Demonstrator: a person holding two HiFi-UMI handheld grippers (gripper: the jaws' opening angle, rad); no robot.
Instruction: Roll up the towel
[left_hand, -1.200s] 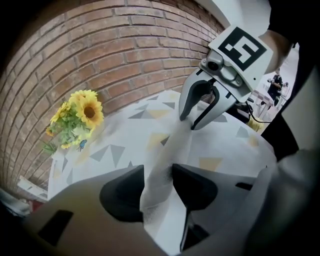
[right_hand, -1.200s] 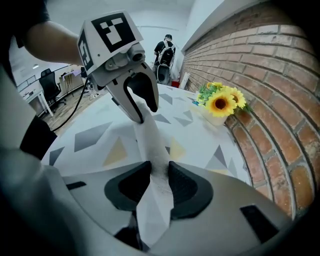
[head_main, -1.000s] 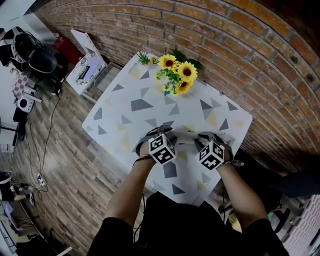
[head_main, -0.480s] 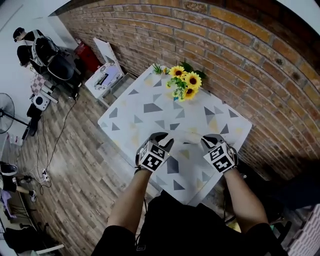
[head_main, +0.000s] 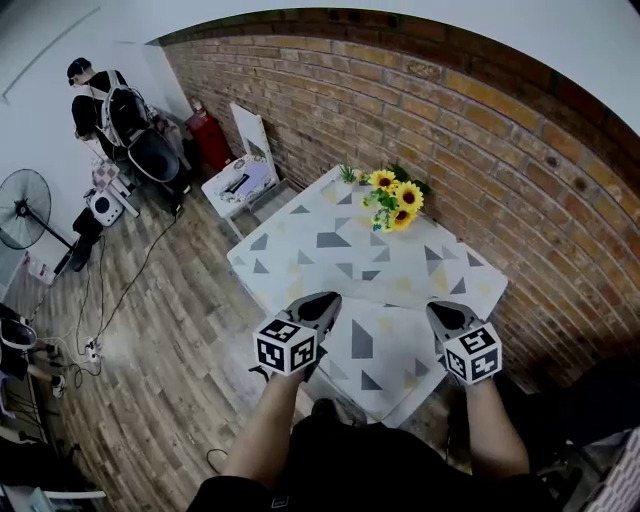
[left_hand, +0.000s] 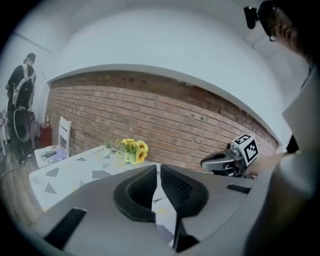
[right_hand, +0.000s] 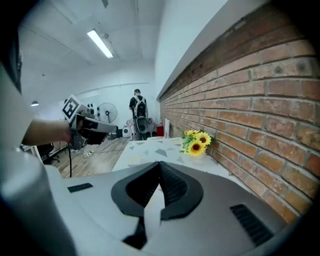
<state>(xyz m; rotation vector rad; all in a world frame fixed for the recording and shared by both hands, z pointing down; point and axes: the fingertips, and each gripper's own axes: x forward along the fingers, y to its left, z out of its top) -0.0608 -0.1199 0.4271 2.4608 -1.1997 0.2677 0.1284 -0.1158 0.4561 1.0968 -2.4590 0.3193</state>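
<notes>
- Grey left tongs (head_main: 322, 303), raised since the earlier frame, have just been closed on the thin near edge of the towel (head_main: 378, 338).
- Soft white cloth printed with grey and yellow triangles is held up over the matching worktop (head_main: 320, 240).
- Right tongs (head_main: 446, 314) are likewise pinched shut on it.

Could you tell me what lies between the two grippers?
The towel: its lifted near edge spans from left gripper to right gripper in the head view; both jaws have just closed on it.
</notes>
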